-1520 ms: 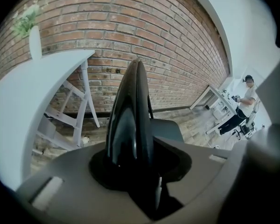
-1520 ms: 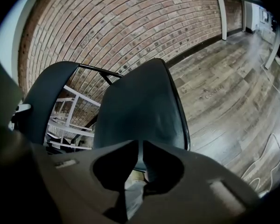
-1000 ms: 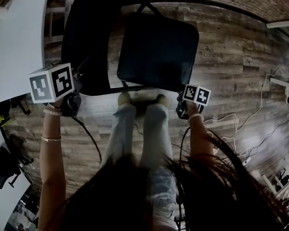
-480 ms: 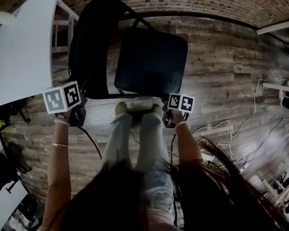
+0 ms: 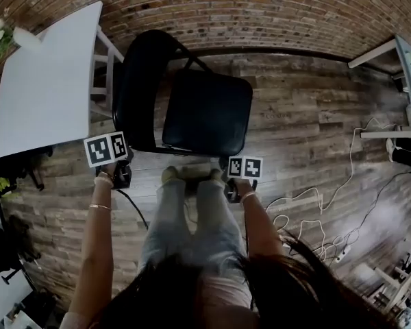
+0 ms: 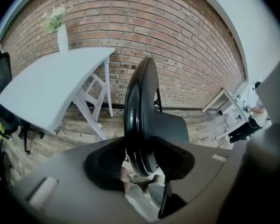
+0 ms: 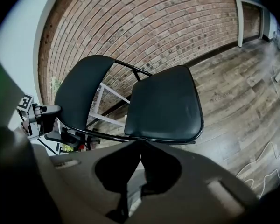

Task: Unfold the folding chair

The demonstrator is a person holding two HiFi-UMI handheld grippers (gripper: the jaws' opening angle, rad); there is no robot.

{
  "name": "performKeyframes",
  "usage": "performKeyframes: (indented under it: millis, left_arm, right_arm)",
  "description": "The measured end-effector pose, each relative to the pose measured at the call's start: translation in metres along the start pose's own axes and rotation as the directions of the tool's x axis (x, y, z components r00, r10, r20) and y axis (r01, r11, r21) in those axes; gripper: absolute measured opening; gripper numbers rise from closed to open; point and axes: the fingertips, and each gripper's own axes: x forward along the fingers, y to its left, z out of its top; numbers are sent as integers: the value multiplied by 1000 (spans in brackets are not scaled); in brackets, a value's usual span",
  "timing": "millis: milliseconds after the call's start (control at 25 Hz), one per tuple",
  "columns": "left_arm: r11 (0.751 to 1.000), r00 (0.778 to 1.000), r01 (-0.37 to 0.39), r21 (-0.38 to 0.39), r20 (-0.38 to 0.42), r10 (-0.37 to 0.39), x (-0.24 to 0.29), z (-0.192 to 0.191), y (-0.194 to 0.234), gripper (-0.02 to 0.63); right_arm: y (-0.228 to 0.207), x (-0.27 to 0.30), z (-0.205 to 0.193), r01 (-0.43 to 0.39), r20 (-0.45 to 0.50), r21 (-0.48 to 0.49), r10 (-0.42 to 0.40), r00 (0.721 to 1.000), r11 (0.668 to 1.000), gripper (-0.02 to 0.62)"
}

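Left gripper (image 5: 121, 177): jaws spread, just been opening, nothing between them
Right gripper (image 5: 231, 189): pressed together, empty
Chair (image 5: 205, 112): seat down, standing open
Remaining: seemingly nothing

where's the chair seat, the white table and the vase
chair seat (image 5: 207, 112): head view, middle of the cushion
white table (image 5: 44, 81): head view, bare tabletop
vase (image 6: 62, 38): left gripper view, its white body
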Motion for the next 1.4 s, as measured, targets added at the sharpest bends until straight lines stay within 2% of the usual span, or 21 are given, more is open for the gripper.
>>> performKeyframes:
  millis: [80, 240, 320, 480, 680, 840, 1160, 1280, 1400]
  left_arm:
    - [1000, 1000, -23, -8, 3, 23, -5, -7, 0, 188]
    - [998, 999, -51, -42, 13, 52, -17, -25, -1, 140]
    - [998, 1000, -31, -58, -1, 31, -20, -34, -8, 94]
    - [997, 1000, 28, -67, -10, -29, -27, -48, -40, 95]
    - [997, 996, 78, -21, 36, -77, -42, -45, -102, 86]
    - [998, 995, 61, 12, 85, -62, -59, -52, -144, 12]
    - [983, 984, 165, 80, 54, -169, -79, -72, -216, 9]
    - [973, 976, 205, 103, 56, -211, -88, -73, -235, 3]
    - [968, 973, 212, 137, 63, -222, -102, -73, -249, 2]
  right_arm:
    - [3, -9, 1, -2, 10, -3, 2, 1000, 1000, -5]
    - [11, -21, 3, -10, 27, -10, 10, 1000, 1000, -5]
    - [15, -25, 8, -13, 34, -17, 14, 999, 1000, -5]
    - [23, -34, 15, -10, 33, -77, 12, 999, 997, -5]
    - [34, -55, 26, -12, 38, -192, 20, 999, 981, -6]
    - [36, -77, 23, -49, 46, -218, 60, 997, 975, -8]
    - [34, -134, 28, -32, 148, -250, 71, 987, 968, -8]
    - [40, -151, 31, -4, 197, -278, 61, 979, 961, -8]
    - [43, -169, 26, 39, 237, -276, 29, 971, 960, -8]
